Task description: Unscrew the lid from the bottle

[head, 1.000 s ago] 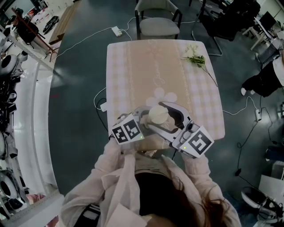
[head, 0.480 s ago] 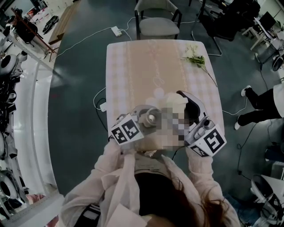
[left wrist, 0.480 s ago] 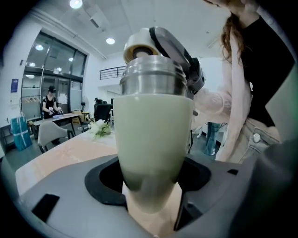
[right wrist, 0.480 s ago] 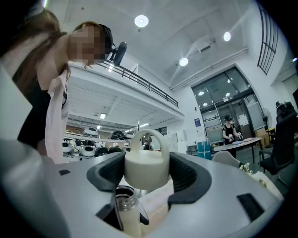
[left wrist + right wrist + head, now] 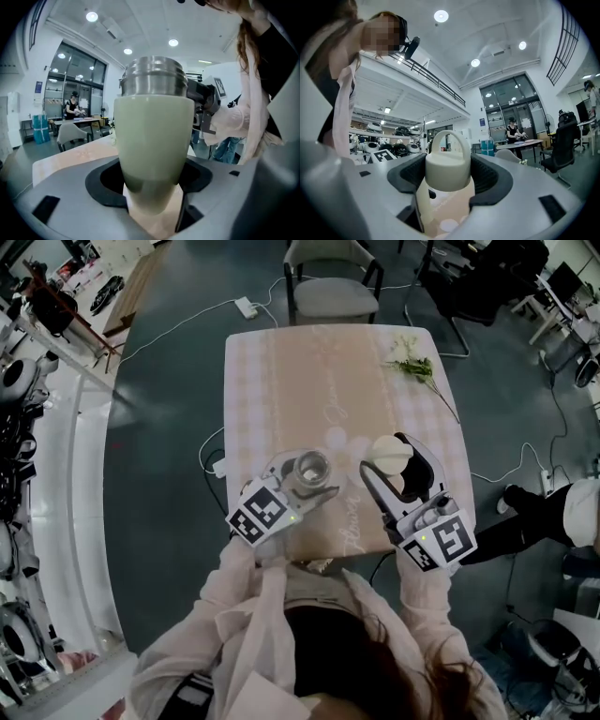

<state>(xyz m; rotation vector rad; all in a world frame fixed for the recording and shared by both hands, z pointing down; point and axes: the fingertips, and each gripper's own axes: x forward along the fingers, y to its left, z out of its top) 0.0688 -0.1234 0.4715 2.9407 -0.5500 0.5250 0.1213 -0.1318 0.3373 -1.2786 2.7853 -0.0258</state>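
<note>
The unscrewing looks done. The lid (image 5: 447, 169) is off the bottle (image 5: 154, 136) and the two sit well apart above the near end of the desk (image 5: 281, 371), each in its own gripper.

The left gripper (image 5: 307, 482) has its fingers (image 5: 107, 183) clamped on the lower body of the pale green bottle, which stands upright with its bare steel threaded neck on top. From the head view its mouth is open. Whether its base rests on the desk or hangs just over it cannot be told.

The right gripper (image 5: 398, 474) has its fingers (image 5: 488, 180) set wide and pinching the cream lid from both sides, loop handle up, clear of the desk.

What may be left, at a guess, is only to set the lid and bottle down and let go; nothing about the twist itself seems outstanding.

Count:
- one bottle
- one lid
- two grippers
- one desk with a checked cloth
- one sprig of flowers (image 5: 412, 362) at its far right corner
- one chair (image 5: 333, 287) beyond the far edge
</note>
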